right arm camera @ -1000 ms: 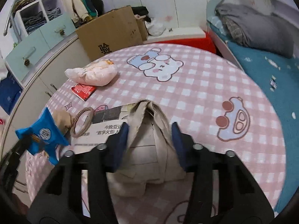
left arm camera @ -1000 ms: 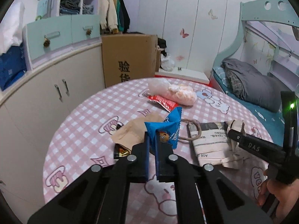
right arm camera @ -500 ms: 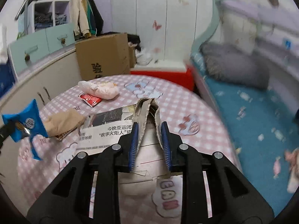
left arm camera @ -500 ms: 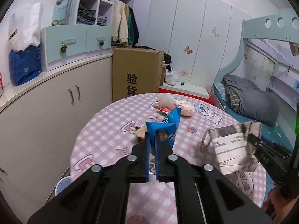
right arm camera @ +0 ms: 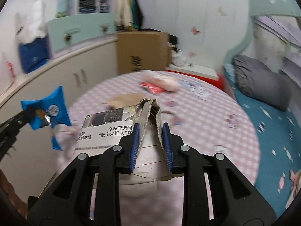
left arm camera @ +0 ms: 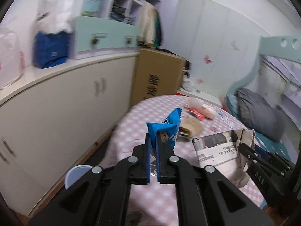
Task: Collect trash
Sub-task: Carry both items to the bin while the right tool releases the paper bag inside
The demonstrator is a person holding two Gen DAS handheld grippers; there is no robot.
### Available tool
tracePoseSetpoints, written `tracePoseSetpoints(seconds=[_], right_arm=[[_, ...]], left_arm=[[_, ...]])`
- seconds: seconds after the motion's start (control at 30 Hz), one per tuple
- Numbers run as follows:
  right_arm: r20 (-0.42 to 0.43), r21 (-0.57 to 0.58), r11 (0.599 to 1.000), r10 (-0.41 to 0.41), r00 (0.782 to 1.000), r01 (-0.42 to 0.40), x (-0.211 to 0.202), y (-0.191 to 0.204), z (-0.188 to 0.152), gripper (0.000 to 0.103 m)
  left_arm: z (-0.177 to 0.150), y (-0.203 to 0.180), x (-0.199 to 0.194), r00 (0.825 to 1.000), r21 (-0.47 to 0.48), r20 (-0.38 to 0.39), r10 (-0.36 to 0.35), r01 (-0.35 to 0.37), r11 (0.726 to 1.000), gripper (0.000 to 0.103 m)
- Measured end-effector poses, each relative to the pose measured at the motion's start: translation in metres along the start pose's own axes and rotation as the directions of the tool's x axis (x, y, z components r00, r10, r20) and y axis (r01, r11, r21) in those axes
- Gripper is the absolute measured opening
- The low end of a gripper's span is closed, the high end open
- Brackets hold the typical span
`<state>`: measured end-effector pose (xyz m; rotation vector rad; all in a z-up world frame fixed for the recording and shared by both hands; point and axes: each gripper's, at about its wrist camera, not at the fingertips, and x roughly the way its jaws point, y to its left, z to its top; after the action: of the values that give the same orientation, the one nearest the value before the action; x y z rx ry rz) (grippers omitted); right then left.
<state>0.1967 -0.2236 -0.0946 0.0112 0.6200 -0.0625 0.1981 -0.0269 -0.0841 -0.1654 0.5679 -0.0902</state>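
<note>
A blue snack wrapper [left arm camera: 167, 128] stands upright between the pads of my left gripper [left arm camera: 153, 137], which is shut on it above the near left edge of the table. The right wrist view shows the same wrapper [right arm camera: 50, 111] at the left. My right gripper [right arm camera: 150, 128] is shut on the folded top of a beige paper bag [right arm camera: 148, 109] with newspaper print on its side. The bag hangs from the pads over the table. In the left wrist view the bag [left arm camera: 216, 150] is at the right, held by the right gripper [left arm camera: 242, 146].
A round table [right arm camera: 207, 113] with a pink checked cloth holds a brown paper bag [left arm camera: 191, 126], a red packet [right arm camera: 152, 88] and a pale pink plastic bag [right arm camera: 165, 82]. White cabinets [left arm camera: 65, 103] run along the left, a cardboard box [left arm camera: 158, 79] behind. A small bin [left arm camera: 77, 175] stands on the floor.
Both grippers pulled back and rose from the table. The right jaws closed on the bag's top and lifted the bag off the cloth. The left kept hold of the blue wrapper.
</note>
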Motion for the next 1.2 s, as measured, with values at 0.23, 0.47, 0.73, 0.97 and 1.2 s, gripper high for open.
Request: tracePoseSetpoints(seconds=[0.23, 0.47, 0.73, 0.97, 1.2], right_arm=[[-0.027, -0.096, 0.974, 0.202, 0.979, -0.204, 0.013, 0.104, -0.012, 0.025], [-0.123, -0.221, 0.924, 0.291, 0.949, -0.312, 0.053, 0.209, -0.038, 0.025], [-0.202, -0.29, 0.883, 0.322, 0.925, -0.371, 0.1, 0.293, -0.066, 0.026], [-0.19, -0.269, 0.883, 0.344, 0.919, -0.386, 0.141, 0.335, -0.082, 0.057], [-0.244, -0.22, 0.882, 0.364, 0.899, -0.417, 0.16, 0.34, -0.093, 0.058]], left_arm=[[-0.014, 0.105, -0.022, 0.98, -0.175, 0.03, 0.198, -0.19, 0.966, 0.005], [-0.033, 0.197, -0.009, 0.946, -0.289, -0.064, 0.319, -0.323, 0.901, 0.005], [-0.058, 0.276, 0.013, 0.893, -0.36, -0.174, 0.415, -0.45, 0.817, 0.005], [-0.074, 0.319, 0.036, 0.871, -0.38, -0.241, 0.429, -0.491, 0.784, 0.005], [-0.092, 0.331, 0.067, 0.871, -0.365, -0.314, 0.378, -0.478, 0.799, 0.005]])
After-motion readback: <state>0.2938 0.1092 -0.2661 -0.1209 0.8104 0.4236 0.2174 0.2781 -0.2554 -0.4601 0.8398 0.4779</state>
